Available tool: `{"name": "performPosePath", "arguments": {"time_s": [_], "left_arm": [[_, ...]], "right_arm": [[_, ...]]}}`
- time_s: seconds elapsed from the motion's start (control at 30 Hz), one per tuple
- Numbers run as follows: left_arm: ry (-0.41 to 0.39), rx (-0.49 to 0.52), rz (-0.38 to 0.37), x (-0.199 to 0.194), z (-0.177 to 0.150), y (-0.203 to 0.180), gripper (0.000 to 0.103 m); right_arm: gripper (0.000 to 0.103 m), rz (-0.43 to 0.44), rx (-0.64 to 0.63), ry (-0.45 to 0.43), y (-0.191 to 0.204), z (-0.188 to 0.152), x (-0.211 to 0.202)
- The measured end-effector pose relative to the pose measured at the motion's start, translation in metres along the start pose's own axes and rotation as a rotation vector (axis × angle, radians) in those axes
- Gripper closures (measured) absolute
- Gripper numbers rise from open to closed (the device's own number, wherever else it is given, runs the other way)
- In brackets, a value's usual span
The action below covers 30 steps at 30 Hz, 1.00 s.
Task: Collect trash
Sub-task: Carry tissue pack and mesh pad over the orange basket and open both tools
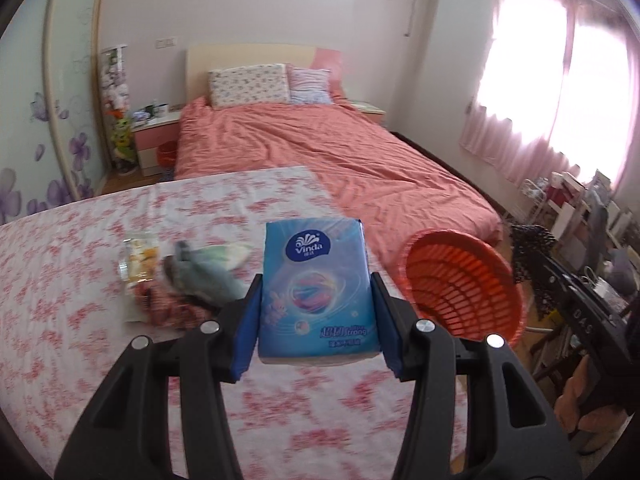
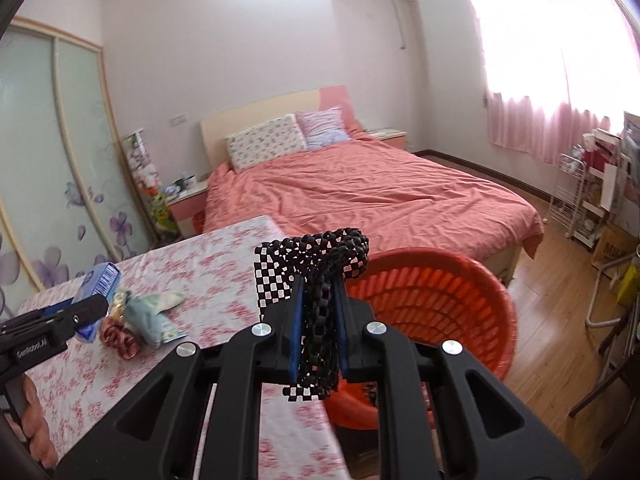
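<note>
Blue-padded black jaws of the left gripper (image 1: pixel 316 316) pinch a glossy blue tissue pack (image 1: pixel 318 288) by its long sides; its label reads "Vinda" and "strong". Just past it, crumpled wrappers (image 1: pixel 188 276) lie on the table (image 1: pixel 80 280), draped in a white cloth with pink flowers. At the table's right edge, an orange slatted plastic basket (image 1: pixel 464 284) tilts its round mouth toward the camera. Beside it, the right gripper (image 2: pixel 318 320) stands nearly pressed together, clamping a bunched black mesh mat (image 2: pixel 316 272) of small linked squares.
</note>
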<state>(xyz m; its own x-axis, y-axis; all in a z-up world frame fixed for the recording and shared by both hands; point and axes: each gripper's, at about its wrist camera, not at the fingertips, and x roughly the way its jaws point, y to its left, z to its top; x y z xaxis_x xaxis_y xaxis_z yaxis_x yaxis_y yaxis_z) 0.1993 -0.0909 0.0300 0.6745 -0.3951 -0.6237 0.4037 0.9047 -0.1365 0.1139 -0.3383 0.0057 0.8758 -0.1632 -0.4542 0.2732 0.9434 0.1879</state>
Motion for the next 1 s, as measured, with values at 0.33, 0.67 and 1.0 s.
{"name": "performPosePath", "arguments": {"time_s": [0.33, 0.67, 1.0], "left_arm": [[0.036, 0.109, -0.173, 0.052, 0.002, -0.092, 0.053], [0.088, 0.186, -0.251, 0.114, 0.003, -0.141, 0.052], [0.167, 0.169, -0.203, 0.167, -0.008, -0.136, 0.036]], "right_arm": [[0.089, -0.049, 0.127, -0.008, -0.061, 0.004, 0.017], [0.089, -0.054, 0.192, 0.024, -0.094, 0.002, 0.046], [0.060, -0.053, 0.231, 0.099, -0.113, -0.006, 0.075]]}}
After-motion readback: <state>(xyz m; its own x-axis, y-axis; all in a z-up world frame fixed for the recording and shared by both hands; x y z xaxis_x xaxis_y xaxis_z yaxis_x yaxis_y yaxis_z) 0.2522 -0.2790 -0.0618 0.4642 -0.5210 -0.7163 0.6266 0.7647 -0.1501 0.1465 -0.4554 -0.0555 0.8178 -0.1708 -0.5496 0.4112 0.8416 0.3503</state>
